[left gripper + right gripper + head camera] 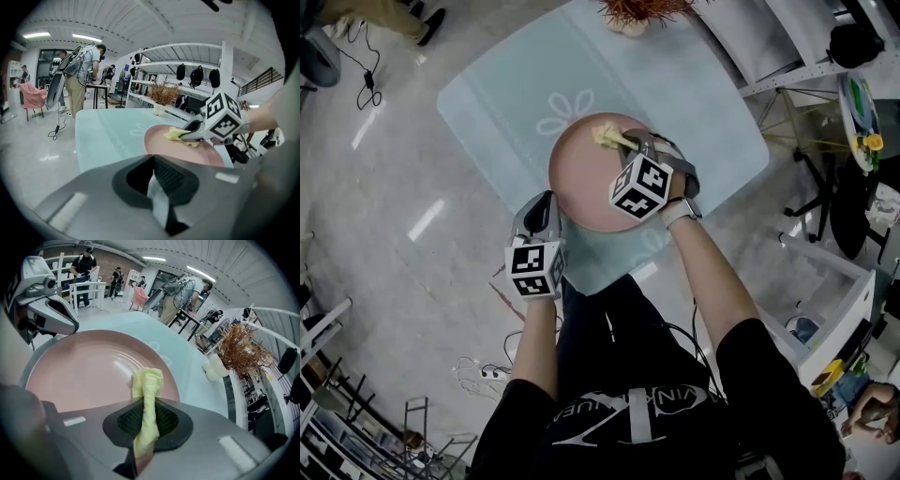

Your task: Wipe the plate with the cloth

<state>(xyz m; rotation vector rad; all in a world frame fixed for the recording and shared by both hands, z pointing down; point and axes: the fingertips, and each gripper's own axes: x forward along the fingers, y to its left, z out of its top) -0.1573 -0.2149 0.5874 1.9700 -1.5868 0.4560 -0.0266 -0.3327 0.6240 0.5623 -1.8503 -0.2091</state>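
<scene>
A pink plate (586, 183) lies on a pale blue table (506, 94). My right gripper (628, 142) reaches over the plate's far side and is shut on a yellow cloth (607, 135). In the right gripper view the cloth (147, 385) runs up between the jaws of that gripper (145, 420) and rests on the plate (79, 371) near its far rim. My left gripper (542, 208) sits just beside the plate's near-left rim, jaws closed with nothing clearly held. The left gripper view has that gripper (157, 187) low, the plate (178, 147) and cloth (176, 135) ahead to the right.
A white vase of dried stalks (628, 14) stands at the table's far edge, also visible as the vase (215, 366). White shelving (806, 56) runs along the right. People (82, 70) stand at another table far behind. The table's near edge is close to my body.
</scene>
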